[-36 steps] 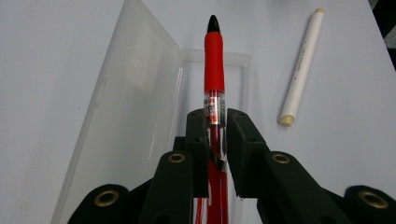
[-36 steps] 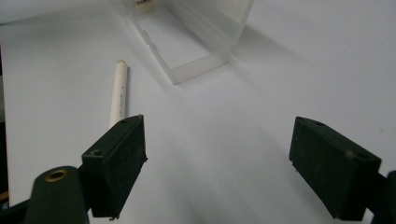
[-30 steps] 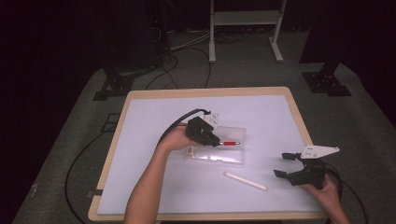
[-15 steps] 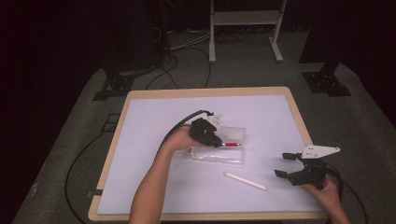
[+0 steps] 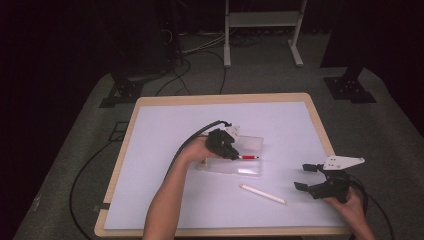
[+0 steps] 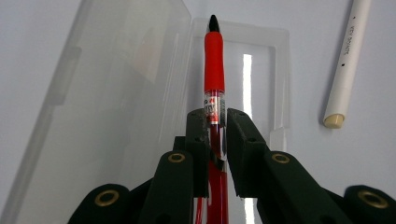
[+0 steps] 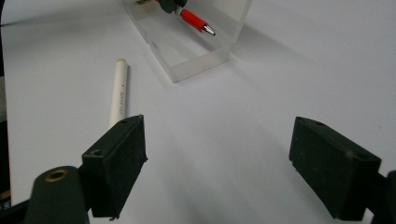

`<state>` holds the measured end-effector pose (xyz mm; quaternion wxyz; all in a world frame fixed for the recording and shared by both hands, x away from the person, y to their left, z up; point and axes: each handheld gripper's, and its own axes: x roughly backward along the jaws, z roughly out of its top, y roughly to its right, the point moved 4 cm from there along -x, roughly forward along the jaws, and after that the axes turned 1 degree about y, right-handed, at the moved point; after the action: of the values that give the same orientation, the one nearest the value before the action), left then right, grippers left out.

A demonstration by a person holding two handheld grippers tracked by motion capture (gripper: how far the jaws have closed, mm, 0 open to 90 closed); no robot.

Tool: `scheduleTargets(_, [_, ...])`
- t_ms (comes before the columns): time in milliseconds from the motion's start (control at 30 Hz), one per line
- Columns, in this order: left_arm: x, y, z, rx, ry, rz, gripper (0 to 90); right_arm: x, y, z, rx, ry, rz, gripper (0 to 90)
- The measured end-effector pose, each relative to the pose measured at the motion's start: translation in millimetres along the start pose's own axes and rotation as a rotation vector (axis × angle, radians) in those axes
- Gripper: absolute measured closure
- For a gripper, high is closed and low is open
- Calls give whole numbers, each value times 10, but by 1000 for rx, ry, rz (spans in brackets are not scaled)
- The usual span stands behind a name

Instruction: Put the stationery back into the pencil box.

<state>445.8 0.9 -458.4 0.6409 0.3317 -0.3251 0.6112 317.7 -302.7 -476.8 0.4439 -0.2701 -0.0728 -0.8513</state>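
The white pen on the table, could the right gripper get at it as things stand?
Probably yes. The white pen lies alone on bare table, apart from the clear case, and the right gripper has its jaws wide open with nothing between.

A white stick (image 5: 263, 193) is lying flat on the pale surface (image 5: 165, 150), slanting across its near part. The surface, edged by a light wooden rim, is standing on a grey carpeted floor (image 5: 75, 150). Black cables (image 5: 200, 55) are trailing over that floor beyond the far edge. A white metal stand (image 5: 262, 22) is rising at the back, and dark stand bases (image 5: 350, 90) are sitting to either side of the surface.
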Motion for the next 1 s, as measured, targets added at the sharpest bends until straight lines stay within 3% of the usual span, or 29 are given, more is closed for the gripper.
scheduleTargets(467, [-73, -39, -54, 13, -10, -3, 793, -14, -10, -2, 6, -4, 3, 178])
scheduleTargets(1000, [-72, -50, -53, 29, 13, -2, 754, -20, -17, -3, 8, -7, 7, 177])
